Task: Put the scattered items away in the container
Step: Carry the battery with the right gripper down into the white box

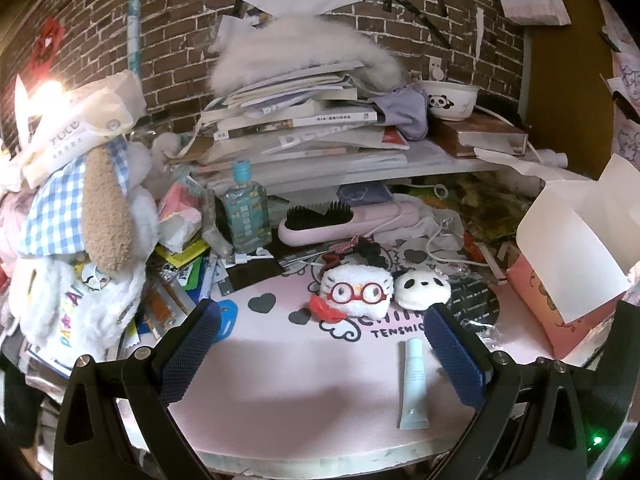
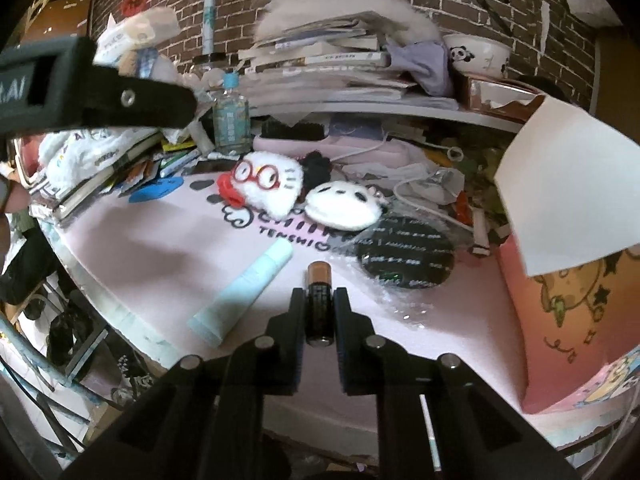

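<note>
While the right hand-held gripper (image 2: 320, 300) grips a battery (image 2: 319, 280) tight between its two fingers, copper end pointing forward, it hangs just above the pink desk (image 2: 160, 248). Just to its left lies a pale blue tube (image 2: 244, 292), flat on the desk. Ahead of it sits a black round packet (image 2: 406, 256) in clear wrap, and beyond that two plush toys touching each other — the one with red glasses (image 2: 266, 188) and the panda face (image 2: 344, 204). Off to its right stands the pink box (image 2: 560, 340), white flap up. Over on the other side, the left hand-held gripper (image 1: 320, 344) is spread wide and holds nothing — the tube (image 1: 413, 384) lies just inside its right finger (image 1: 452, 356), the plush toys straight ahead.
</note>
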### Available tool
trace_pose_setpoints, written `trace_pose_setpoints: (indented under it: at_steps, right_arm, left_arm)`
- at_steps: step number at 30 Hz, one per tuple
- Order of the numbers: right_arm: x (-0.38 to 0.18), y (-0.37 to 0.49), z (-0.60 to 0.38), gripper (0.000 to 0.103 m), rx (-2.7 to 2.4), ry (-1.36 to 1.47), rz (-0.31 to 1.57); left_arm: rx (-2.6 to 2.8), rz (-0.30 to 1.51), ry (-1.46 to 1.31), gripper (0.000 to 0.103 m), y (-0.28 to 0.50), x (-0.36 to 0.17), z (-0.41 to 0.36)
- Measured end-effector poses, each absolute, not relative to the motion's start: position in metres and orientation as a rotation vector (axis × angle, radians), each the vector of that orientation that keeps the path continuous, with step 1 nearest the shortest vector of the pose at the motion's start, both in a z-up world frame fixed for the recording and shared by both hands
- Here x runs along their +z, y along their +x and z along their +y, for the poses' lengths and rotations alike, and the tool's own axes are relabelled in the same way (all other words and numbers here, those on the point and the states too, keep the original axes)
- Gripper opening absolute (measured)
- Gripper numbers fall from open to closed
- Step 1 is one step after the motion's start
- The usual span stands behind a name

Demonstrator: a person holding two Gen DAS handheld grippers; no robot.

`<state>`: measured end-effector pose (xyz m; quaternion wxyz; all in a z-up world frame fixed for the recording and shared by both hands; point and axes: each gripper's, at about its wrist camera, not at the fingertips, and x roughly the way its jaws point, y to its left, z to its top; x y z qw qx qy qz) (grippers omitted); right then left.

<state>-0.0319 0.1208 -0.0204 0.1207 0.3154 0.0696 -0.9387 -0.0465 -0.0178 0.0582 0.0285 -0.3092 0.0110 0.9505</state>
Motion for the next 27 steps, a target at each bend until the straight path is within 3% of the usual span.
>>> trace_pose_setpoints:
  at_steps: [19, 27]
  right_arm:
    - [-0.027, -0.028, 0.121, 0.011, -2.746, 0.898, 0.334]
    - [-0.006, -0.015, 0.111, 0.011, -2.822, 0.778, 0.582]
  left_arm:
    - [2.922, 0.026, -0.956, 0.102, -0.046, 0.056, -0.015]
    - [2.936, -0.01, -0.935, 0.102, -0.043, 0.06, -0.021]
